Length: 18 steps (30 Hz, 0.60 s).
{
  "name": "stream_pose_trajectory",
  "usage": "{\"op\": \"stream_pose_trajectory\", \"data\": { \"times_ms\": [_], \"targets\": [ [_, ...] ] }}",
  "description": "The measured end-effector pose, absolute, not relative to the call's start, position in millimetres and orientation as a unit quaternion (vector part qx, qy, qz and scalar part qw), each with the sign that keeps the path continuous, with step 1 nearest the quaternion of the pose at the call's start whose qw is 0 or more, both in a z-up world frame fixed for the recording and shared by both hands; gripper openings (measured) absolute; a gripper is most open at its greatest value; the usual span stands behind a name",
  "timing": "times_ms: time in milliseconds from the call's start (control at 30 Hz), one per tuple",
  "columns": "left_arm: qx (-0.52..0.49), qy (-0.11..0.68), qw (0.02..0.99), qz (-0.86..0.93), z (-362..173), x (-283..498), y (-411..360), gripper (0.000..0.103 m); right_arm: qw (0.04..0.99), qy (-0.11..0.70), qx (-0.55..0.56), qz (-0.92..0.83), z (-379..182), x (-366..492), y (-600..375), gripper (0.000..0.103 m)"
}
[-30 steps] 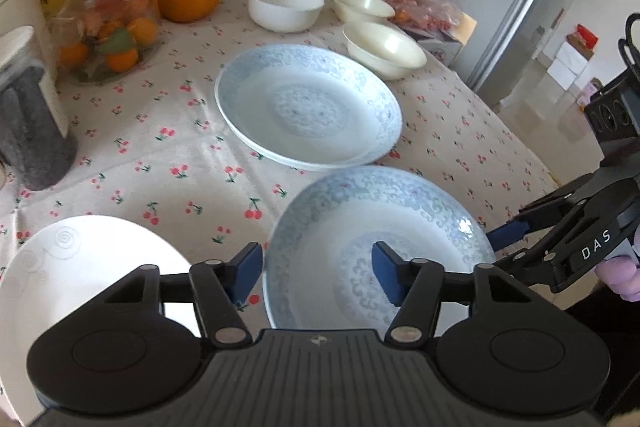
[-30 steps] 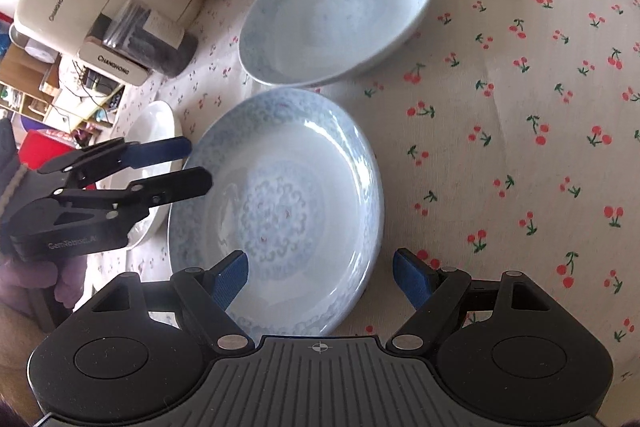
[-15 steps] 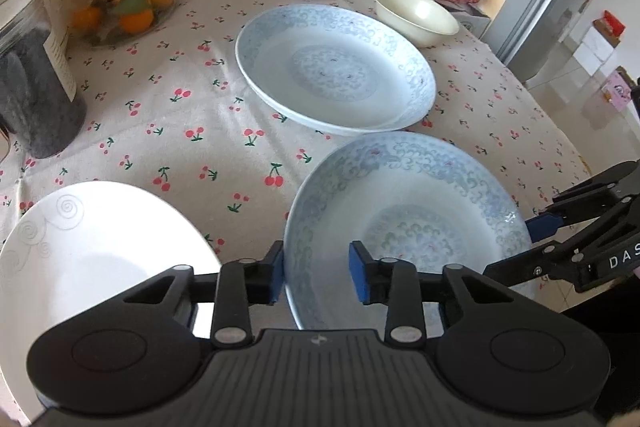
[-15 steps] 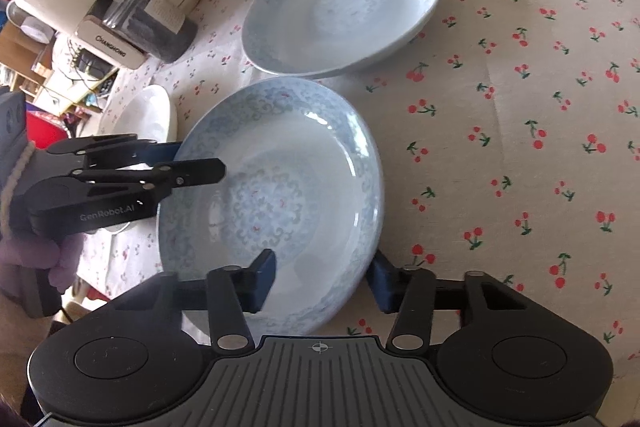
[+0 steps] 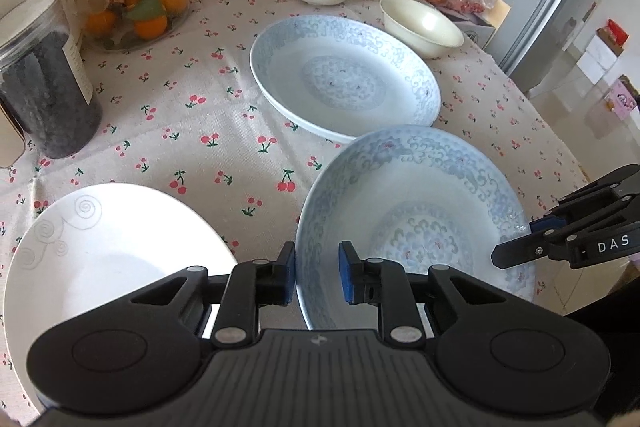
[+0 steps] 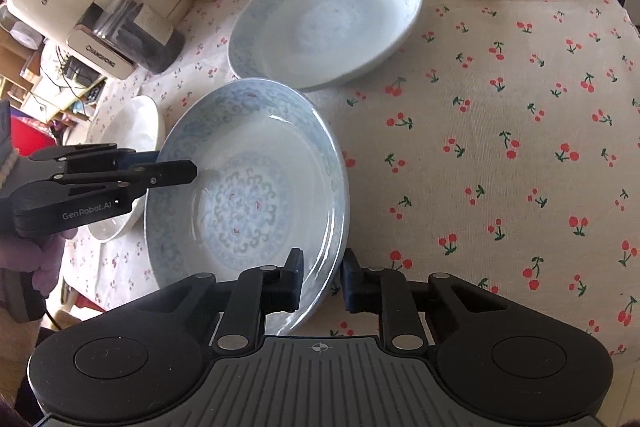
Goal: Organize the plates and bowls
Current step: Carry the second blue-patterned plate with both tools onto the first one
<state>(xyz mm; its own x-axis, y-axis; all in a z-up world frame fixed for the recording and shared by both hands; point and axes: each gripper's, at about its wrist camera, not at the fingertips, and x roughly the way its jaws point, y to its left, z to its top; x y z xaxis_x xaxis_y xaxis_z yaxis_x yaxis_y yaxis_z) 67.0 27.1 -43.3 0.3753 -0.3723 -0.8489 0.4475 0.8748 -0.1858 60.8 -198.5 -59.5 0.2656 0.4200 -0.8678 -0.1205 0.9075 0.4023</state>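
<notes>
Blue plate [image 5: 420,219] rim pinched between left gripper [image 5: 317,277] and right gripper [image 6: 322,281] fingers.

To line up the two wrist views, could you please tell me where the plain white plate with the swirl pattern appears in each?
Left wrist: white plate fills the lower left, beside the left gripper.
Right wrist: its rim shows at mid left, behind the left gripper.
Shared landmark: the gripped blue plate.
</notes>
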Motion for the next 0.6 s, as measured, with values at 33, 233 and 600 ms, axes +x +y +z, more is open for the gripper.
{"op": "stream_pose_trajectory", "data": {
  "times_ms": [33,233,600],
  "targets": [
    [0.035,0.5,0.829,-0.248,-42,67,28,0.02,0.786,0.579,0.131,0.172,-58,61,-199,0.02],
    [0.019,0.496,0.832,-0.248,-36,67,32,0.02,0.795,0.565,0.143,0.17,-46,63,-204,0.02],
    [-0.015,0.489,0.843,-0.226,-29,75,32,0.017,0.818,0.531,0.164,0.152,-32,72,-210,0.017]
  ]
}}
